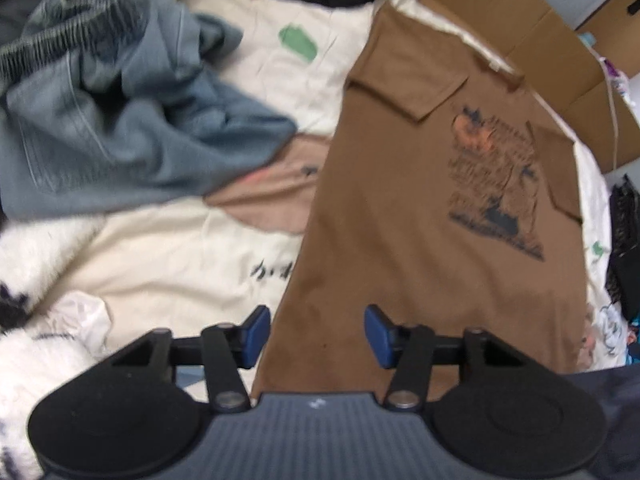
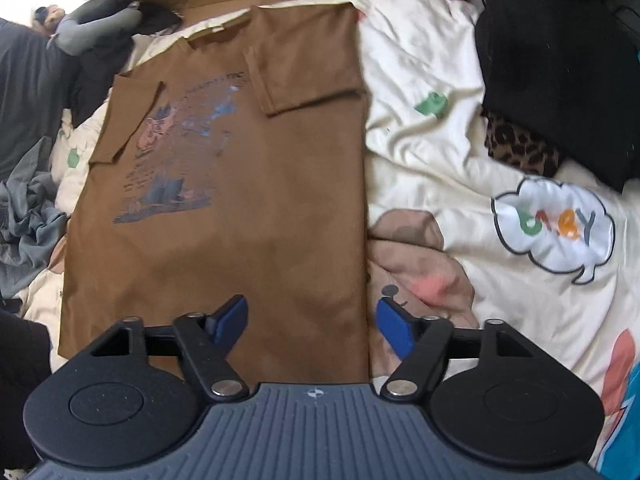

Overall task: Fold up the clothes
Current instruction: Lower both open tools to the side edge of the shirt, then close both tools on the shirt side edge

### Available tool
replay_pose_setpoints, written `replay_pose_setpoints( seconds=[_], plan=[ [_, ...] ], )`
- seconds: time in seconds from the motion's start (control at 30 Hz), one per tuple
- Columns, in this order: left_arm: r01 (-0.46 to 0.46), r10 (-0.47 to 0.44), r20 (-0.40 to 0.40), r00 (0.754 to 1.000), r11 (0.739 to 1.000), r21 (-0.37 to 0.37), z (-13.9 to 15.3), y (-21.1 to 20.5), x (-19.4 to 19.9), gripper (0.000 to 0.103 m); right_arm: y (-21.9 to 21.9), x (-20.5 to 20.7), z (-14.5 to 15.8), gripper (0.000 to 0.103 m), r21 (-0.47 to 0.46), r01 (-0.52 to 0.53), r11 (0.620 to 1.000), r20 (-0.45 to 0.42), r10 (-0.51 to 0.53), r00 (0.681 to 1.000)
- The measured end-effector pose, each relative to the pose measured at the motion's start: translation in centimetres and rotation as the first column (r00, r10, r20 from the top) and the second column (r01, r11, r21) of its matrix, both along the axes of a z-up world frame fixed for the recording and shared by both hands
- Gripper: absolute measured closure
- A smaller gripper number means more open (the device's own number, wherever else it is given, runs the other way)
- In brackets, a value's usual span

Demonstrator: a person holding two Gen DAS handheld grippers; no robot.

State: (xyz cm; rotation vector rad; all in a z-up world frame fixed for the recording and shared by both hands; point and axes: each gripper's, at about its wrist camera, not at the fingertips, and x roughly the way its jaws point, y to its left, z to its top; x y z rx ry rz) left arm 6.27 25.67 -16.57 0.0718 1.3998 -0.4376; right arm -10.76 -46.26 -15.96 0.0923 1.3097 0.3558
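A brown T-shirt with a printed picture on its chest lies flat on a cream bedsheet, both sleeves folded inward over the body. In the left wrist view my left gripper hovers open over the shirt's near left hem, with nothing between its blue pads. The same brown T-shirt fills the middle of the right wrist view. My right gripper is open above the shirt's near right edge, one pad over the cloth and the other over the sheet.
A crumpled blue-grey garment lies to the left of the shirt. Black clothing and a leopard-print piece sit at the right. Flattened cardboard lies beyond the shirt's collar. The printed bedsheet spreads to the right.
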Motion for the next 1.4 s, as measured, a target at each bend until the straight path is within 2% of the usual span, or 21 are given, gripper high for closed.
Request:
replay_pose_setpoints(
  seconds=[0.07, 0.13, 0.23, 0.4, 0.57, 0.63, 0.73, 0.83, 1.03, 1.1, 1.13, 1.23, 1.4],
  plan=[
    [-0.014, 0.015, -0.032, 0.999, 1.000, 0.019, -1.7, 0.5, -0.1, 0.055, -0.2, 0.0, -0.9, 0.037, -0.006, 0.000, 1.000, -0.022, -0.001, 1.000],
    [-0.026, 0.027, -0.051, 0.998, 0.999, 0.031, -3.1, 1.1, -0.3, 0.064, -0.2, -0.1, -2.0, 0.041, -0.017, -0.012, 1.000, -0.045, 0.011, 0.999],
    [-0.046, 0.051, -0.085, 0.995, 0.998, 0.050, -5.0, 2.0, -0.4, 0.069, -0.4, -0.3, -3.8, 0.051, -0.045, -0.021, 0.999, -0.090, 0.017, 0.996],
    [-0.076, 0.087, -0.114, 0.990, 0.993, 0.090, -7.5, 3.2, -1.0, 0.070, -0.8, -0.8, -6.4, 0.051, -0.082, -0.014, 0.997, -0.143, 0.002, 0.990],
    [-0.082, 0.097, -0.150, 0.984, 0.992, 0.098, -9.4, 3.7, -1.3, 0.070, -0.5, -0.9, -8.5, 0.060, -0.070, -0.010, 0.998, -0.202, -0.005, 0.979],
    [-0.089, 0.103, -0.164, 0.981, 0.992, 0.091, -10.0, 3.9, -1.3, 0.070, -0.2, -0.9, -9.1, 0.060, -0.075, -0.010, 0.997, -0.214, -0.006, 0.977],
    [-0.073, 0.092, -0.165, 0.982, 0.991, 0.116, -10.5, 3.9, -1.5, 0.071, 0.0, -0.9, -9.8, 0.060, -0.090, -0.007, 0.996, -0.224, -0.013, 0.974],
    [-0.094, 0.113, -0.190, 0.975, 0.990, 0.107, -11.1, 4.5, -1.6, 0.073, 0.0, -1.1, -10.4, 0.060, -0.095, -0.005, 0.995, -0.238, -0.017, 0.971],
    [-0.091, 0.104, -0.191, 0.976, 0.993, 0.076, -11.1, 4.9, -2.0, 0.075, -0.4, -2.1, -11.8, 0.060, -0.109, -0.004, 0.994, -0.276, -0.026, 0.961],
    [-0.093, 0.104, -0.194, 0.976, 0.993, 0.068, -11.2, 5.1, -2.1, 0.075, -0.6, -2.6, -12.1, 0.069, -0.107, -0.005, 0.994, -0.290, -0.027, 0.957],
    [-0.096, 0.107, -0.194, 0.975, 0.993, 0.067, -11.1, 5.3, -2.0, 0.077, -0.7, -2.8, -12.2, 0.074, -0.105, -0.009, 0.994, -0.299, -0.023, 0.954],
    [-0.117, 0.125, -0.202, 0.971, 0.992, 0.054, -11.0, 5.9, -2.0, 0.090, -0.7, -3.4, -12.6, 0.074, -0.121, -0.043, 0.992, -0.323, 0.002, 0.947],
    [-0.105, 0.110, -0.199, 0.974, 0.994, 0.035, -10.4, 6.4, -2.4, 0.094, -0.9, -3.8, -13.0, 0.075, -0.129, -0.035, 0.991, -0.330, -0.009, 0.944]
  ],
)
